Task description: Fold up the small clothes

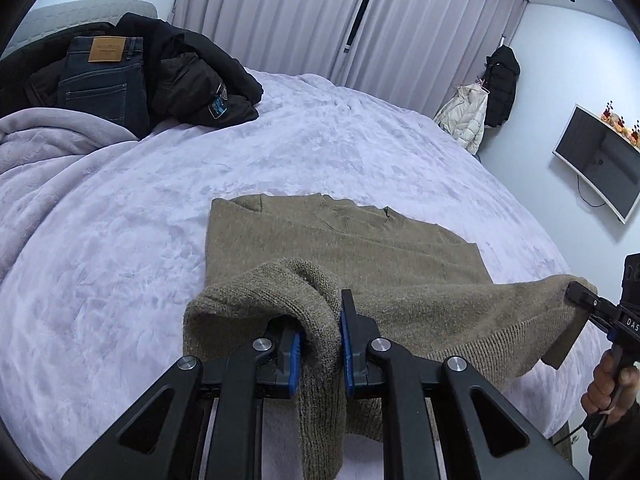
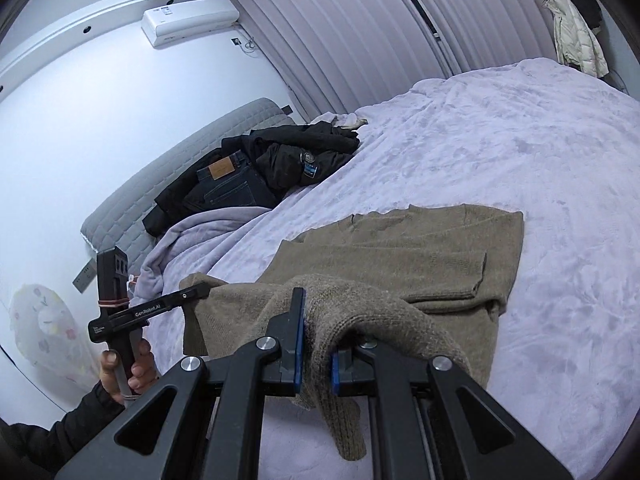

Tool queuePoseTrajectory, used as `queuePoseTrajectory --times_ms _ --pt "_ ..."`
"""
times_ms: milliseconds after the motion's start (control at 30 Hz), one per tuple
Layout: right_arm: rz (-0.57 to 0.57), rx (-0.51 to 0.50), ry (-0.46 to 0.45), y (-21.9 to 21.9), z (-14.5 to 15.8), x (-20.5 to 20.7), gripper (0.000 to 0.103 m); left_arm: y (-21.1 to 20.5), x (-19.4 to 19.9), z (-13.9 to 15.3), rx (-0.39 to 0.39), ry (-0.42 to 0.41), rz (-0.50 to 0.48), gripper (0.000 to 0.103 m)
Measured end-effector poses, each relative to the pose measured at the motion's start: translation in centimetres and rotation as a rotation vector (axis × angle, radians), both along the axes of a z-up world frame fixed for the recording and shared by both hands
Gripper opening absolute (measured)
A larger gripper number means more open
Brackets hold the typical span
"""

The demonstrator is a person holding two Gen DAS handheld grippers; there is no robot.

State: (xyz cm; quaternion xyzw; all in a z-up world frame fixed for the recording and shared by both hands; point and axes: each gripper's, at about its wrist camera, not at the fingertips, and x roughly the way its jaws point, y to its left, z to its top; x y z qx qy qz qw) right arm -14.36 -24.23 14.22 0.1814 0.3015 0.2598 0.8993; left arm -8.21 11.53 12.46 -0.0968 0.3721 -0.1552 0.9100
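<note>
Sweater hem clamped in both tongs, left and right: soft, limp knit, sags between grips; hold at corners.

Both wrist views close, facing shared bed

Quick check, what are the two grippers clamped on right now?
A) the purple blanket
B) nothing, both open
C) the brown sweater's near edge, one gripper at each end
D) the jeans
C: the left gripper and the right gripper each pinch a bunch of the brown sweater, lifting its near edge off the purple blanket; the jeans lie untouched on the far pile.
</note>
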Motion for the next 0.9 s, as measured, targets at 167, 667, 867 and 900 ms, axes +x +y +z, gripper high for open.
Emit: queuePoseTrajectory --times_ms 167,667,867,900 --pt "-0.037 0.011 0.038 -1.1 -0.9 4.9 0.010 -0.7 5.3 -0.4 -0.006 0.028 -0.003 0.017" --pt "-0.194 0.054 0.335 -3.0 -11.6 16.6 0.018 1.2 14.9 -10.5 -0.177 0.316 0.023 0.030" --pt "-0.201 0.027 0.257 -3.4 -9.4 12.4 0.086 1.5 10.2 -8.2 -0.186 0.224 0.002 0.100" --pt "-0.190 0.027 0.234 -3.1 -9.0 11.6 0.086 1.1 9.9 -8.2 -0.178 0.230 -0.020 0.100"
